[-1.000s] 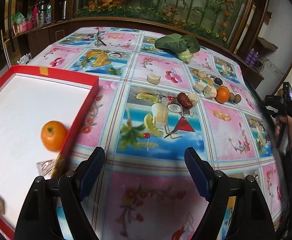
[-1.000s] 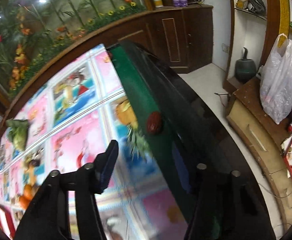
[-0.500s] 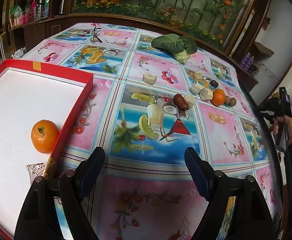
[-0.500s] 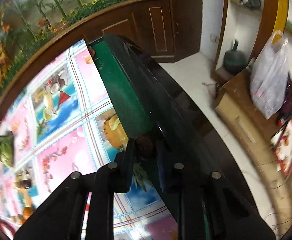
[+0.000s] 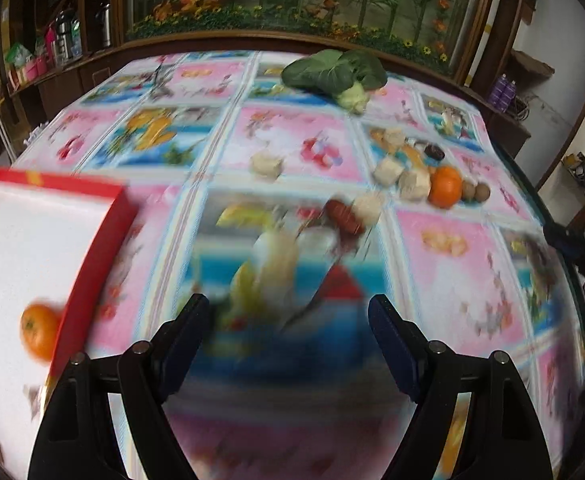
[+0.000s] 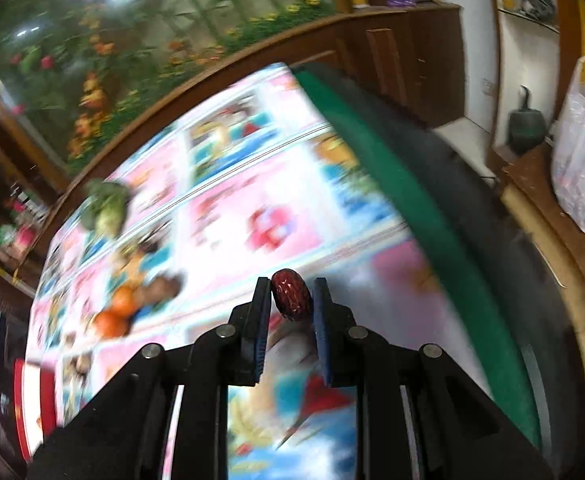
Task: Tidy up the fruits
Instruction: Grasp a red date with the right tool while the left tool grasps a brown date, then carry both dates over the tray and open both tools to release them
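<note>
My right gripper (image 6: 291, 285) is shut on a dark red date (image 6: 291, 295) and holds it above the fruit-print tablecloth. My left gripper (image 5: 288, 310) is open and empty over the middle of the table. A red tray with a white floor (image 5: 92, 248) lies at the left with an orange (image 5: 38, 332) in it. A second orange (image 5: 445, 186), another red date (image 5: 342, 216), two small brown fruits (image 5: 475, 191) and pale chunks (image 5: 412, 184) lie further back. The right gripper also shows at the right edge of the left wrist view (image 5: 584, 242).
A leafy green vegetable (image 5: 336, 74) lies at the table's far side. The table's green and black edge (image 6: 412, 184) runs along the right. A dark wooden cabinet with plants stands behind. A white plastic bag (image 6: 584, 160) sits on a low shelf to the right.
My right gripper closed on the date at the table edge and lifted it, swinging left over the cloth. My left gripper moved forward over the table, staying open.
</note>
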### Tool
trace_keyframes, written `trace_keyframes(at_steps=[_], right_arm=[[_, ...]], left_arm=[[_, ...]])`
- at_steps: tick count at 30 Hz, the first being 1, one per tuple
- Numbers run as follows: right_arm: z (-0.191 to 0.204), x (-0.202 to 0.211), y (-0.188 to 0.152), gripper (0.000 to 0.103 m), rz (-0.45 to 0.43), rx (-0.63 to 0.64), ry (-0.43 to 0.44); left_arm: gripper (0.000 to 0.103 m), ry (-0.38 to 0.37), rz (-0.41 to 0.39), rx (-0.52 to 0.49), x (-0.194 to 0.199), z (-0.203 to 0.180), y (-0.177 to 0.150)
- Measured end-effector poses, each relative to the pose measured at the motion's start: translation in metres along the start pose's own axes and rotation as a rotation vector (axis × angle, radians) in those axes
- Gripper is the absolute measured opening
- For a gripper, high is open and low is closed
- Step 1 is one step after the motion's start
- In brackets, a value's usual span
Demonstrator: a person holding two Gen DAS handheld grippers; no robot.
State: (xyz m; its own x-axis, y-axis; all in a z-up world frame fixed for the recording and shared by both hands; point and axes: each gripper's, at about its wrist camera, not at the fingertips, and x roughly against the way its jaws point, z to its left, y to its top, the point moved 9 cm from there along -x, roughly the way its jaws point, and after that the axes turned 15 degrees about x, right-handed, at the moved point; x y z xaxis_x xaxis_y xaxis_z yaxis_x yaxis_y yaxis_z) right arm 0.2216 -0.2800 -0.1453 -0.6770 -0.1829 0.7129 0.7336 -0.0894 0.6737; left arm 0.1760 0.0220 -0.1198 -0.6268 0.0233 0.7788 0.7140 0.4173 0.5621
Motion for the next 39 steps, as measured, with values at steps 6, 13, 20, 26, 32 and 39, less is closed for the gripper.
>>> trace_keyframes(at_steps=[6,13,20,26,32,39], right_arm=[[0.031,0.007,0.004,0.022,-0.038,0.095,0.047],[0.030,0.019,0.013,0.022,-0.089,0.075,0.095],[0.058,0.024,0.012,0.022,-0.078,0.148,0.109],[0.100,0.027,-0.012,0.022,-0.036,0.252,0.113],[0.114,0.049,-0.041,0.022,-0.032,0.303,0.065],[0.130,0.083,-0.066,0.022,-0.051,0.377,0.013]], left_arm=[[0.054,0.100,-0.041,-0.062,-0.035,-0.030,0.024],[0.013,0.100,-0.047,-0.093,-0.036,-0.037,0.028],[0.013,0.017,-0.038,-0.067,0.011,-0.025,0.004],[0.013,-0.001,-0.059,-0.070,0.041,-0.020,-0.011],[0.013,-0.045,-0.084,-0.060,0.072,-0.017,-0.017],[0.013,-0.094,-0.095,-0.044,0.096,-0.009,-0.024]])
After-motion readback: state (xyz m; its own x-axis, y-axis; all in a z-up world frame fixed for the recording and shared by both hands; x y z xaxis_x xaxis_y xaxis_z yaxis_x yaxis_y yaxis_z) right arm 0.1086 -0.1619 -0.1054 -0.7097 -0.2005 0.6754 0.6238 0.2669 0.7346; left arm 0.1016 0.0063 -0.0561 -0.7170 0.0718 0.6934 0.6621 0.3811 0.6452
